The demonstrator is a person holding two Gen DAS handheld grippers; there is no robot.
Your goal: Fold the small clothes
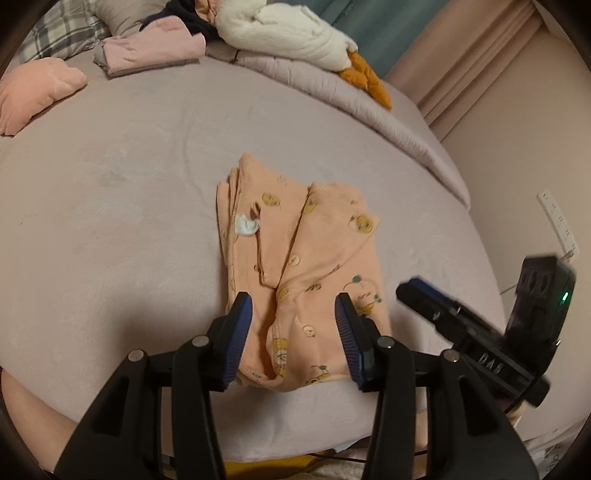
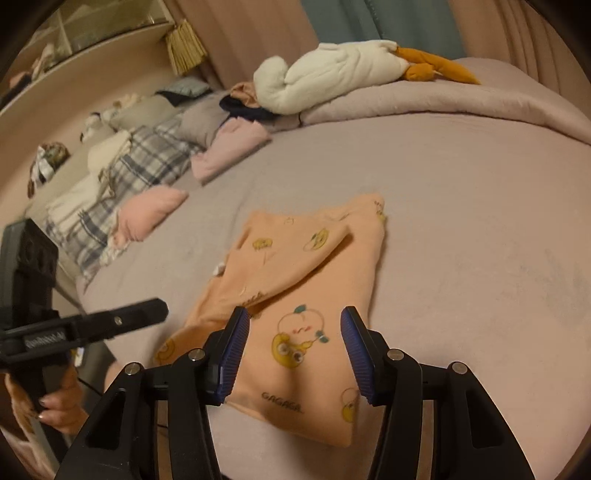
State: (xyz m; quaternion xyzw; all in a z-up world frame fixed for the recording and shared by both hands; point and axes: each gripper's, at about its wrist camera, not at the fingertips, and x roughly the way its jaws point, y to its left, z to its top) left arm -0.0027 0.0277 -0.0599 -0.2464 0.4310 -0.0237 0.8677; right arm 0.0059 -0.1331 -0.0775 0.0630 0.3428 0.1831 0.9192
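A small peach baby garment (image 1: 295, 273) with yellow cartoon prints lies folded into a rough rectangle on the pinkish-grey bed sheet (image 1: 129, 221). My left gripper (image 1: 293, 308) is open, its blue-padded fingers held over the garment's near edge with nothing between them. My right gripper (image 2: 295, 321) is open too, above the near end of the same garment (image 2: 295, 288). In the left wrist view the right gripper (image 1: 413, 288) shows at the garment's right side. In the right wrist view the left gripper (image 2: 159, 310) shows at the garment's left side.
A folded pink garment (image 1: 155, 51) and a peach pillow (image 1: 33, 92) lie at the far left. A white plush goose (image 1: 288, 33) rests on a rolled quilt (image 1: 369, 107) at the back. Plaid pillows (image 2: 122, 177) line the headboard side. A wall (image 1: 517, 166) stands to the right.
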